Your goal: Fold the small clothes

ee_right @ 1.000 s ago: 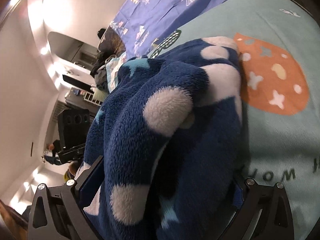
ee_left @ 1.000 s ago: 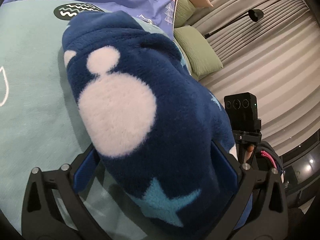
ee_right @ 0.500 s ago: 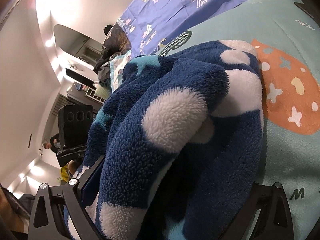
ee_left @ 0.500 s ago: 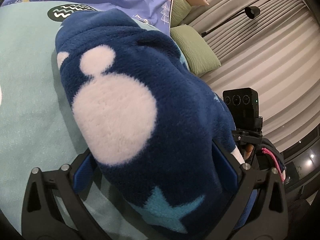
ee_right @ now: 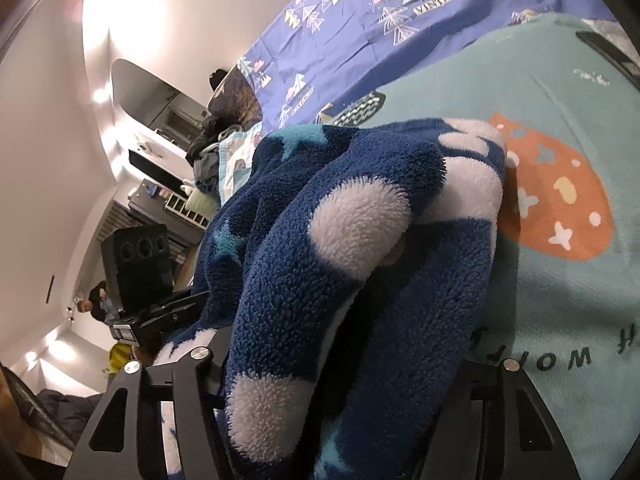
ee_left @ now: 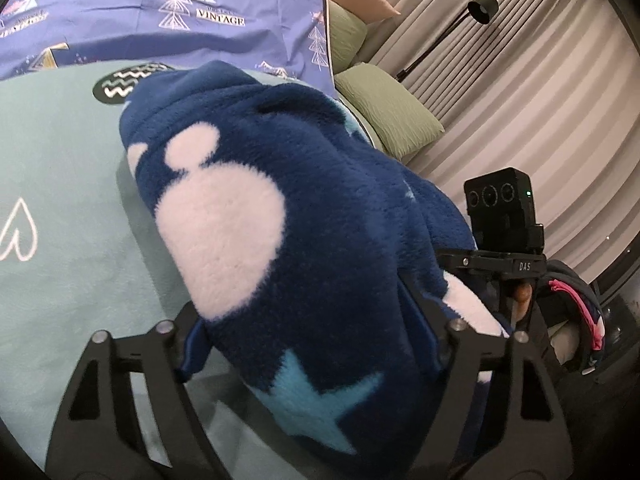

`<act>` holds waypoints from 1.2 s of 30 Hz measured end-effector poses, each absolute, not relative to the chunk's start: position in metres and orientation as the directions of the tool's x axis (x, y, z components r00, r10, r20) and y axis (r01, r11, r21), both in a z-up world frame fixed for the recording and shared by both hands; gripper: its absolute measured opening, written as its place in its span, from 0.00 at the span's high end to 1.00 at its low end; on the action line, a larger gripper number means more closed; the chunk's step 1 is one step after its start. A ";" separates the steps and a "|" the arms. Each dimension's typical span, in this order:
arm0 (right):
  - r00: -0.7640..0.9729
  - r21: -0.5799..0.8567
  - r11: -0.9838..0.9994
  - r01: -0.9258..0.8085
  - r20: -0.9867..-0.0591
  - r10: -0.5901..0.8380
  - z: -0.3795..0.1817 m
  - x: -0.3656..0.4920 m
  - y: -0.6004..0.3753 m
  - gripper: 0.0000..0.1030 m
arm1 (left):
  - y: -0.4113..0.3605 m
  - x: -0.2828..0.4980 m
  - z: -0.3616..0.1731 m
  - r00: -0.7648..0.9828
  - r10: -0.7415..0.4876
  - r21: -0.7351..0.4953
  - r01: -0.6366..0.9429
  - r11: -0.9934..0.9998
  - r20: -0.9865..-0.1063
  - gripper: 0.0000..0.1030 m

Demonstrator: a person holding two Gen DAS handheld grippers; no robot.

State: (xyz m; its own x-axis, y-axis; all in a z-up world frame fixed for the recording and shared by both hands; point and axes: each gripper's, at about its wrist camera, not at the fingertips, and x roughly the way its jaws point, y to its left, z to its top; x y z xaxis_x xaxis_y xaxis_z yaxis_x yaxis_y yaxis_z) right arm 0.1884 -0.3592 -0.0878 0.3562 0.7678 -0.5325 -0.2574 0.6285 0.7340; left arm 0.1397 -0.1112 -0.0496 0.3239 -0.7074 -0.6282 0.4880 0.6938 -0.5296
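Observation:
A navy fleece garment (ee_left: 304, 216) with white blobs and light-blue stars lies bunched on the teal blanket (ee_left: 60, 272). My left gripper (ee_left: 312, 344) is shut on its near edge, and the cloth hides the fingertips. The same garment (ee_right: 360, 264) fills the right wrist view, where my right gripper (ee_right: 344, 384) is shut on another part of its edge. The cloth drapes over both jaws. The other gripper's camera block shows in each view, in the left wrist view (ee_left: 500, 208) and in the right wrist view (ee_right: 136, 260).
A purple printed sheet (ee_left: 160, 8) lies beyond the teal blanket. Green cushions (ee_left: 388, 112) and a floor lamp (ee_left: 480, 8) stand by the curtains at the right. A pile of clothes (ee_right: 216, 152) sits at the far left of the bed.
Both grippers have drawn back with the garment still held. More of the purple sheet shows beyond it, and the garment's far end reaches less far over the blanket.

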 end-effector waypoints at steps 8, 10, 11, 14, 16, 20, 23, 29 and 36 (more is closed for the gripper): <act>0.467 0.657 0.688 -0.309 -0.525 0.711 -0.037 0.161 -0.364 0.42 | -0.115 0.128 -0.008 0.379 -0.725 -0.496 0.542 0.678 -0.575 0.26; 0.496 0.632 0.702 -0.327 -0.517 0.697 -0.020 0.156 -0.368 0.42 | -0.120 0.128 0.007 0.393 -0.728 -0.477 0.565 0.673 -0.562 0.26; 0.507 0.625 0.706 -0.333 -0.512 0.693 -0.014 0.155 -0.371 0.42 | -0.124 0.128 0.016 0.402 -0.728 -0.465 0.576 0.672 -0.555 0.26; 0.543 0.602 0.719 -0.347 -0.496 0.678 0.010 0.155 -0.377 0.42 | -0.132 0.133 0.041 0.433 -0.726 -0.427 0.603 0.674 -0.534 0.26; 0.567 0.584 0.728 -0.360 -0.483 0.668 0.027 0.158 -0.383 0.42 | -0.137 0.138 0.059 0.456 -0.725 -0.397 0.623 0.674 -0.516 0.26; 0.607 0.548 0.745 -0.381 -0.459 0.649 0.061 0.172 -0.387 0.42 | -0.148 0.159 0.093 0.484 -0.726 -0.356 0.649 0.673 -0.489 0.26; 0.627 0.530 0.752 -0.393 -0.444 0.640 0.083 0.190 -0.395 0.42 | -0.156 0.178 0.115 0.505 -0.722 -0.333 0.657 0.677 -0.472 0.26; 0.637 0.523 0.745 -0.414 -0.419 0.648 0.105 0.235 -0.403 0.42 | -0.165 0.220 0.142 0.537 -0.706 -0.296 0.657 0.693 -0.462 0.26; 0.626 0.520 0.753 -0.403 -0.444 0.641 0.108 0.297 -0.408 0.42 | -0.170 0.274 0.143 0.552 -0.681 -0.290 0.633 0.718 -0.480 0.26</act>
